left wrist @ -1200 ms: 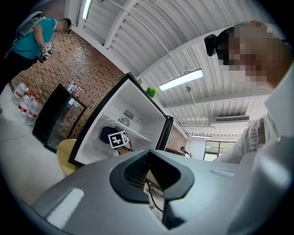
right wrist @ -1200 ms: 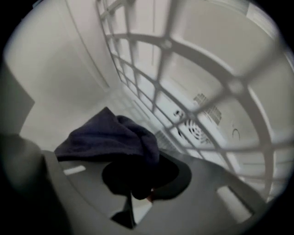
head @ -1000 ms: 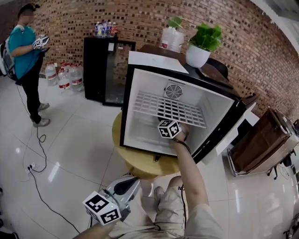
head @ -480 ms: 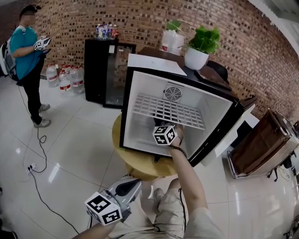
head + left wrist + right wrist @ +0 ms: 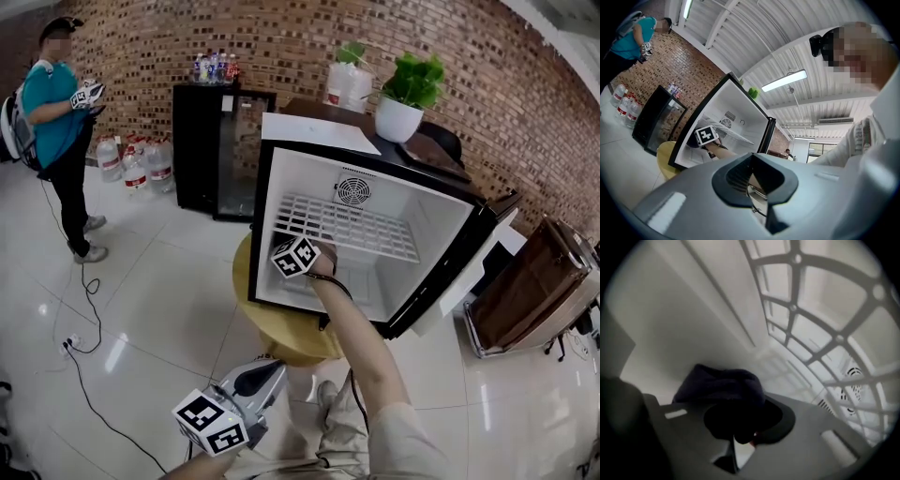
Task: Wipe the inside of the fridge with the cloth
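Your right gripper (image 5: 740, 430) pinches the dark cloth (image 5: 719, 385) by the fridge's (image 5: 265, 225) left wall, near its front edge and under the wire shelf (image 5: 361, 225). Lifting it could snag the shelf. Your left gripper (image 5: 246, 382) is pressed shut and empty.
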`<state>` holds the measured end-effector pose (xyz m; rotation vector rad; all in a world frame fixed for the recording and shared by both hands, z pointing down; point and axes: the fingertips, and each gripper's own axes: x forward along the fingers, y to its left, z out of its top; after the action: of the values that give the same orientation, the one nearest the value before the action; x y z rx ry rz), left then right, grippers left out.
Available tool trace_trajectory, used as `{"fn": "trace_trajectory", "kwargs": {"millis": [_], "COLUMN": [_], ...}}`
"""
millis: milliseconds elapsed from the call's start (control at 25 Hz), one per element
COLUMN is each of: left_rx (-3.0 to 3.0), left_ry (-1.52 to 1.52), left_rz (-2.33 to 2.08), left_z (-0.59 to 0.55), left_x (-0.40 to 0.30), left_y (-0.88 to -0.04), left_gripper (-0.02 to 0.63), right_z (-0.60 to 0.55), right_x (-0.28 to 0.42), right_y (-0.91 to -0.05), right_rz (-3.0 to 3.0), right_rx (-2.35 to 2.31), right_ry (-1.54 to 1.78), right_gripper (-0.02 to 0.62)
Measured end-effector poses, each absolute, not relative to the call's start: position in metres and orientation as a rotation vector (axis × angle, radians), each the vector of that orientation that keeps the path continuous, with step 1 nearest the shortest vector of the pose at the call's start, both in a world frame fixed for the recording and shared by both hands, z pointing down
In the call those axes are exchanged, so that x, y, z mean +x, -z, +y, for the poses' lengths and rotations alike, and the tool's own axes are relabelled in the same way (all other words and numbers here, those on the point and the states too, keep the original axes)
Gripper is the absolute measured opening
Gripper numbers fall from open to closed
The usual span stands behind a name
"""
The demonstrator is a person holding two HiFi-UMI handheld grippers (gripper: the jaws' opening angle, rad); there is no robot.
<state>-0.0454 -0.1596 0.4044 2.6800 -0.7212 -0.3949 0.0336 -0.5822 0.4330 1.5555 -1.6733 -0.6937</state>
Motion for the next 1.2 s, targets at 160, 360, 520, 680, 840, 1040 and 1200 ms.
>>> {"fn": "trace_trajectory", "kwargs": {"millis": [160, 360, 520, 680, 840, 1040, 1200], "left_rx": [2.682, 2.675, 2.681, 2.688, 2.687, 2.688, 2.682], "left_ry": [0.397, 0.399, 0.388, 0.389, 0.394, 0.387, 0.386], "left_rz": [-0.724, -0.715, -0.706, -0.700, -0.701, -0.688, -0.701], "left_z": [-0.162, -0.160, -0.157, -0.155, -0.154, -0.157, -0.156], "left_x": [-0.049, -0.044, -0.041, -0.037, -0.035, -0.037, -0.039], "left_y": [-0.402, -0.404, -0.404, -0.402, -0.401, -0.403, -0.403], "left_gripper": [0.002, 0.002, 0.002, 0.002, 0.002, 0.002, 0.002], "right_z": [-0.572, -0.550, -0.538, -0.525, -0.521, -0.511, -0.526], "right_x": [0.088, 0.185, 0.225, 0.259, 0.254, 0.174, 0.085], "right_y": [-0.432, -0.429, -0.432, -0.438, -0.435, -0.421, -0.431], "right_rz": [-1.561, -1.478, -1.417, -1.333, -1.417, -1.615, -1.737], "right_rx": [1.631, 1.773, 1.855, 1.929, 1.926, 1.758, 1.551], "right_ry": [0.692, 0.560, 0.439, 0.295, 0.307, 0.537, 0.653], "right_gripper": [0.038, 0.038, 0.038, 0.038, 0.040, 0.040, 0.040]}}
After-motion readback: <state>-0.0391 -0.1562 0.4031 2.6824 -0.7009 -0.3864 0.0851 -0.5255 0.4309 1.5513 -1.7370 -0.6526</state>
